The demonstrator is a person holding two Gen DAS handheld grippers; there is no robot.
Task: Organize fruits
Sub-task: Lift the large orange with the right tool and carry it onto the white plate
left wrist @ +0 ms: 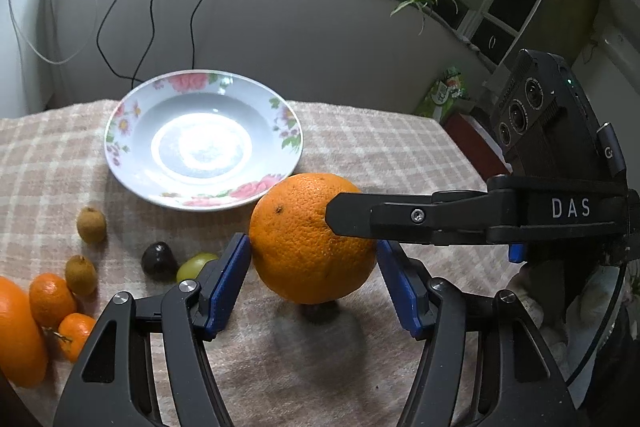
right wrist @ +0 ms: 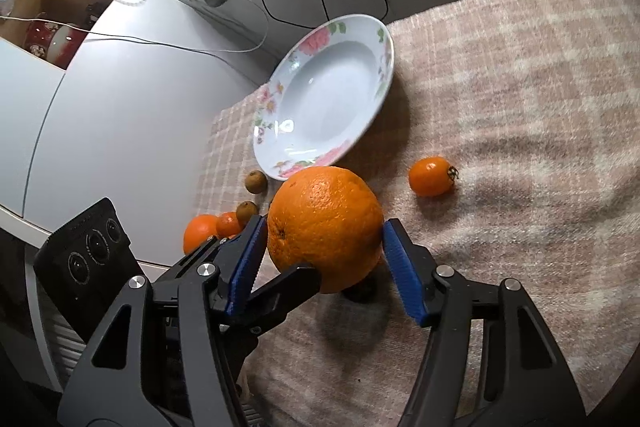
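Observation:
A large orange (left wrist: 312, 239) is held above the checked cloth, with its shadow below it. My left gripper (left wrist: 314, 267) is shut on it, blue pads on both sides. My right gripper (right wrist: 324, 251) is shut on the same orange (right wrist: 324, 227) from the other side; one of its fingers (left wrist: 360, 215) crosses the left wrist view. An empty flowered plate (left wrist: 120, 115) lies just behind the orange; it also shows in the right wrist view (right wrist: 384, 39).
On the cloth lie two kiwis (left wrist: 92, 225), a dark plum (left wrist: 159, 261), a green grape (left wrist: 192, 265), small tangerines (left wrist: 52, 299) and another orange (left wrist: 18, 331). A lone tangerine (right wrist: 431, 175) lies to the right. Cables hang behind the plate.

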